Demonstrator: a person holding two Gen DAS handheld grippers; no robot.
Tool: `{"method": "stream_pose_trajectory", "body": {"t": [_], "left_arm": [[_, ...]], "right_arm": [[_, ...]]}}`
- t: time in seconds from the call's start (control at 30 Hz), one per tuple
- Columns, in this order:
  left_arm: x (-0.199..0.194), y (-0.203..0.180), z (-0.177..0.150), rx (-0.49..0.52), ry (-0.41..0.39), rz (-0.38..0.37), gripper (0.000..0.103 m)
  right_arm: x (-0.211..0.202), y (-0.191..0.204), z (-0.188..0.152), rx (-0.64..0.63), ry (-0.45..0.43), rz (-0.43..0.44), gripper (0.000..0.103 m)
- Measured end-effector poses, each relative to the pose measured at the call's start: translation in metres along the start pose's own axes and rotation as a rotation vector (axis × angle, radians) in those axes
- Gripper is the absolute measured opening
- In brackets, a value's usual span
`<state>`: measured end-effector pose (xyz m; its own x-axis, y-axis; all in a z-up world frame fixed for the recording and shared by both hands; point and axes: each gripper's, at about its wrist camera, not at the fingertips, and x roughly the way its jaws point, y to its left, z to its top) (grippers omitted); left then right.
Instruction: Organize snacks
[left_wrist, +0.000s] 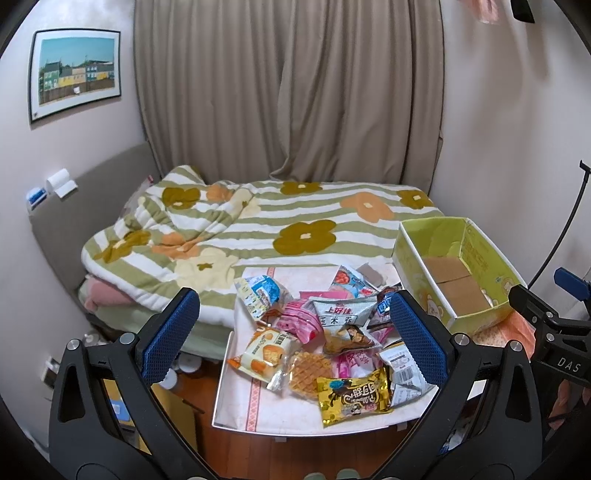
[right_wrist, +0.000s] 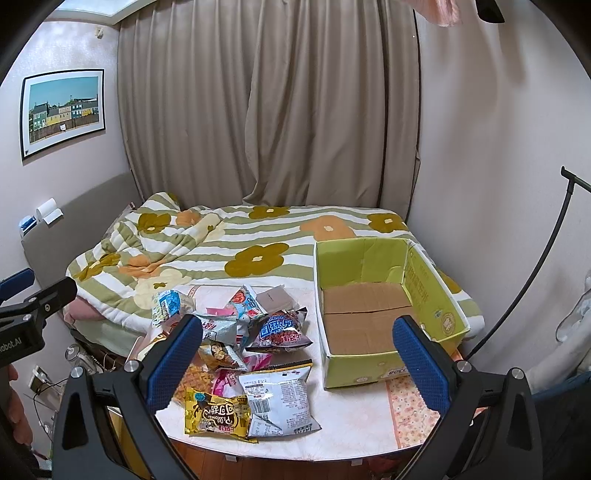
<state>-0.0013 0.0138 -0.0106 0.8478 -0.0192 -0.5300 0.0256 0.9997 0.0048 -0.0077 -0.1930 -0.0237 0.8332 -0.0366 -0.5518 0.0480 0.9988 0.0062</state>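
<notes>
Presently both grippers hover above the near edge of the bench, jaws wide apart and holding nothing: the left gripper frames the snack pile, the right gripper spans the pile's right side and the green cardboard box. The box stands empty, just right of the pile.

Judgement: no packet has been moved yet; the first pick is pending. Take a top, loose packet, such as the yellow packet at the near edge or the white packet beside it. Pinch across a flat seam rather than the puffed middle, lift clear of neighbours, and release low inside the box.

Only the left view shows the orange bun packet and the waffle packet in full. The right view alone shows the box floor entire and the dark-and-blue packet.
</notes>
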Motion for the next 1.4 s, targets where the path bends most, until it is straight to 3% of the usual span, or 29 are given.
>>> {"method": "stream_pose_trajectory", "body": {"t": [0.23, 0.43, 0.7, 0.87, 1.13, 1.4], "left_arm": [[0.000, -0.002, -0.002, -0.010, 0.015, -0.002, 0.102], [0.019, -0.004, -0.001, -0.065, 0.094, -0.039, 0.102], [0.082, -0.036, -0.010, -0.053, 0.249, -0.065, 0.102], [0.142, -0.051, -0.027, -0.052, 0.375, -0.126, 0.102], [0.224, -0.069, -0.054, -0.019, 0.516, -0.173, 0.099], [0.268, -0.071, -0.067, 0.014, 0.586, -0.181, 0.090]], "right_arm": [[-0.001, 0.000, 0.000, 0.005, 0.009, 0.002, 0.102], [0.010, -0.015, -0.007, 0.011, 0.092, 0.020, 0.102], [0.065, -0.036, -0.040, 0.030, 0.258, 0.107, 0.102], [0.107, -0.043, -0.069, 0.054, 0.378, 0.139, 0.102], [0.165, -0.030, -0.114, 0.078, 0.552, 0.209, 0.102], [0.193, -0.012, -0.132, 0.031, 0.593, 0.211, 0.102]]}}
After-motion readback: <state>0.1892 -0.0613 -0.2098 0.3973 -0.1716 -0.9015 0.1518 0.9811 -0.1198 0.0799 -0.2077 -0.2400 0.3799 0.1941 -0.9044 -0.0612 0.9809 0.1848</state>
